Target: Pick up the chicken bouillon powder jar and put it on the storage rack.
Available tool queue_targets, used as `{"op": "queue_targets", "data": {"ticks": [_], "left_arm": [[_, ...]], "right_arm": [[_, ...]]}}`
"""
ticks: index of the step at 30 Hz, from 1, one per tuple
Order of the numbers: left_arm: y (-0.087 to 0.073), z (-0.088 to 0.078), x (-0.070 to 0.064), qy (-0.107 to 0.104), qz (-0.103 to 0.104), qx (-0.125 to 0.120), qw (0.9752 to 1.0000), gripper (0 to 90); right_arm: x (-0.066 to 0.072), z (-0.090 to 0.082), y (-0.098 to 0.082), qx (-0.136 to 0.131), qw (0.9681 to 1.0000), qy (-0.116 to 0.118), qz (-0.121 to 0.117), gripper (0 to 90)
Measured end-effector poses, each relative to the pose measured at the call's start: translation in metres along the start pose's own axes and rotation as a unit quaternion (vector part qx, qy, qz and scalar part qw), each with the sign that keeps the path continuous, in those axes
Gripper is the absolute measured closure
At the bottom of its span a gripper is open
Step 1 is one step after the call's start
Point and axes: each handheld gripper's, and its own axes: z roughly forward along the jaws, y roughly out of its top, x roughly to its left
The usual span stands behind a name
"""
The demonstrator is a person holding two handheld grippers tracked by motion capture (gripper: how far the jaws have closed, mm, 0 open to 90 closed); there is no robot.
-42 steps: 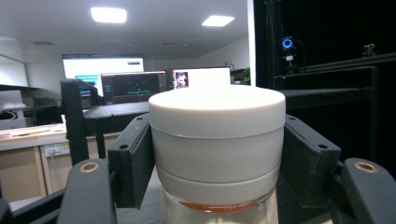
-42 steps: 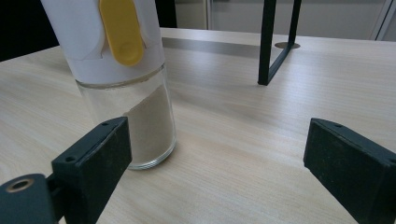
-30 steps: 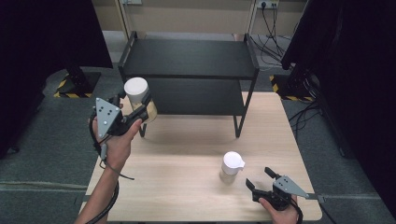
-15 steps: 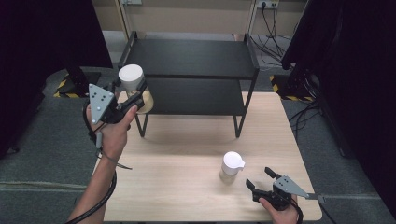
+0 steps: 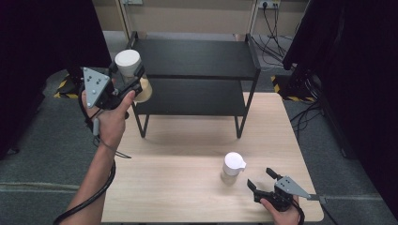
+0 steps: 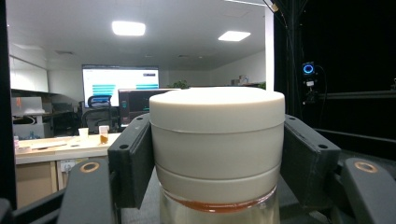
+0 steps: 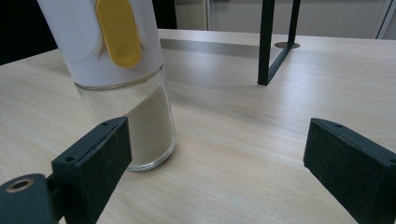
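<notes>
Lifted higher and carried toward the shelf's left end since a second ago, the white-lidded jar (image 5: 128,63) now rides in the air beside the top board of the black shelf (image 5: 197,58), clear of the table (image 5: 187,197). The left gripper (image 5: 126,80) is clamped on it, jaws pressing the lid (image 6: 217,135) from both sides, amber contents visible below. The lift suggests a placement on the shelf is near. The right gripper (image 5: 264,180) rests low on the table, jaws spread wide and empty, just beside a second shaker jar (image 5: 232,167) with a yellow tab (image 7: 117,31).
</notes>
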Motion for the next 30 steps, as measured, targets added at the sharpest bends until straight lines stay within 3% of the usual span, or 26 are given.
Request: {"op": "queue_targets", "data": {"ticks": [14,30], "left_arm": [[0.027,0.019,0.003,0.008,0.005,-0.001,1.0000,33.5],[0.035,0.040,0.007,0.020,0.004,0.012,0.9997,33.6]], "right_arm": [[0.000,0.000,0.000,0.001,1.0000,0.000,-0.001,7.9],[-0.001,0.000,0.000,0.000,1.0000,0.002,0.003,7.9]]}}
